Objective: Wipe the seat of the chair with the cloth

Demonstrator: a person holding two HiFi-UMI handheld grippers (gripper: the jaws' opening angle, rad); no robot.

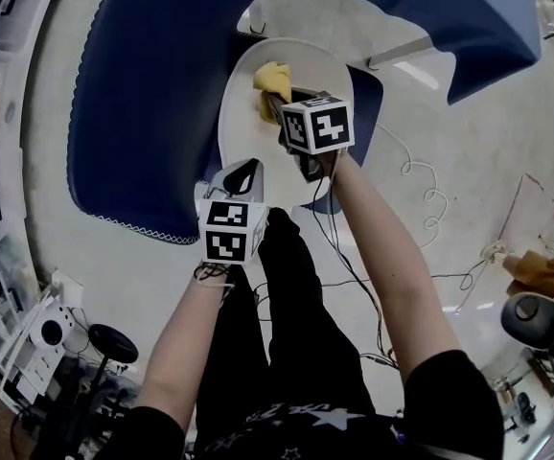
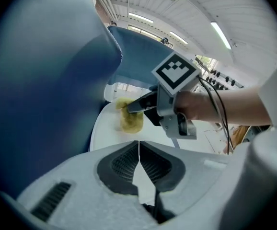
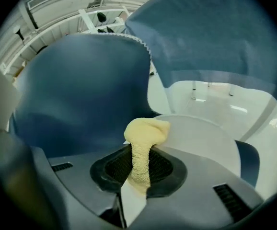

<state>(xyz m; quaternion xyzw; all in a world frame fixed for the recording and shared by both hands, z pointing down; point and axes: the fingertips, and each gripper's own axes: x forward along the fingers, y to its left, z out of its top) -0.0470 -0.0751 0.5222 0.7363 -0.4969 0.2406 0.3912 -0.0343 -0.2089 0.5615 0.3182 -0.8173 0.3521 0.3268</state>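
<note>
My right hand-held gripper (image 3: 139,169) is clamped on the yellow cloth (image 3: 145,133) — in the right gripper view a twisted neck of the fabric runs up between the ribbed pads and swells into a bunch just past the tips. The cloth's lower end is buried between the jaws, so I cannot see how much is pinched. From the head view, the bunch sits at the far part of the white round seat (image 1: 248,127), directly ahead of that gripper, with the marker cube covering the near part of the fabric. In the left gripper view the cloth hangs from the tips down to the seat surface and seems to touch it.

My left hand-held gripper (image 2: 139,157) is closed on nothing, its pads meeting along a thin line — it hangs at the near edge of the seat, well short of the cloth.

A dark blue shell (image 1: 143,113) curves round the seat's left side; its edges are cut off by the frame.
</note>
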